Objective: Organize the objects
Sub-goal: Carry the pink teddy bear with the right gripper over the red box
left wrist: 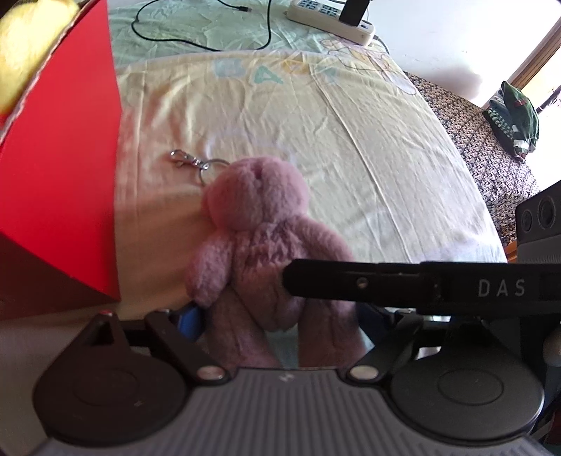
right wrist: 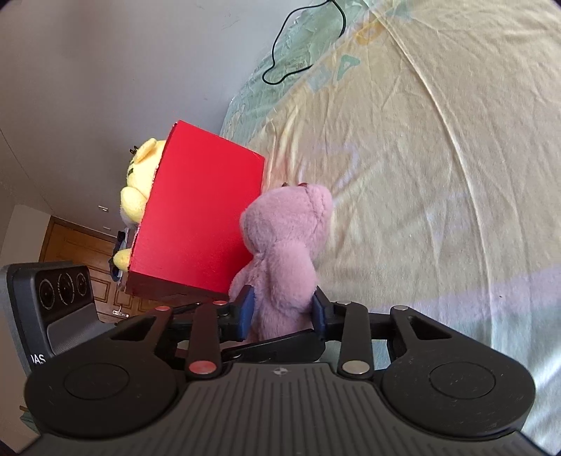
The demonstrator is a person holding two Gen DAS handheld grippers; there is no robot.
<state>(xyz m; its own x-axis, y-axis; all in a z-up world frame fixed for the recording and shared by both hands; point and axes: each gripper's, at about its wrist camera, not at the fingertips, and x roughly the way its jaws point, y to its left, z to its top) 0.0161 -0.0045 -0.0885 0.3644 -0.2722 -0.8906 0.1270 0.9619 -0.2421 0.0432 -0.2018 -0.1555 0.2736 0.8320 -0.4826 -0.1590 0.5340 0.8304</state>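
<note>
Pink plush bear (left wrist: pixel 257 228): lies on the yellow bed sheet (left wrist: pixel 350 147) just right of the red box (left wrist: pixel 59 175); head points away from the left wrist camera, legs toward it. In the right wrist view it appears side-on, its head just beside the red box wall.
Keyring (left wrist: pixel 196 165): a metal clasp and ring lying on the sheet at the bear's head, on the red-box side.
Red box: stands on the bed, open top facing away from the bear. A yellow plush toy (right wrist: pixel 138 182) sticks out of its opening on the far side from the bear.
Right gripper (right wrist: pixel 282 310): clenched on the pink plush bear's body, blue pads (right wrist: pixel 247 308) pressing in from both sides. In the left wrist view one of its black fingers crosses in front of the bear's lower body.
Left gripper (left wrist: pixel 277 322): the bear's legs lie between its fingers, a blue pad (left wrist: pixel 191 321) close to one leg; the other pad is mostly hidden. I cannot tell whether it grips.
Black cable (left wrist: pixel 203 31): loops on the green part of the sheet, well beyond the bear.
Power strip (left wrist: pixel 333 17): at the bed's far edge, well beyond the bear.
Green cloth item (left wrist: pixel 515 119): off the bed, far right of the bear.
</note>
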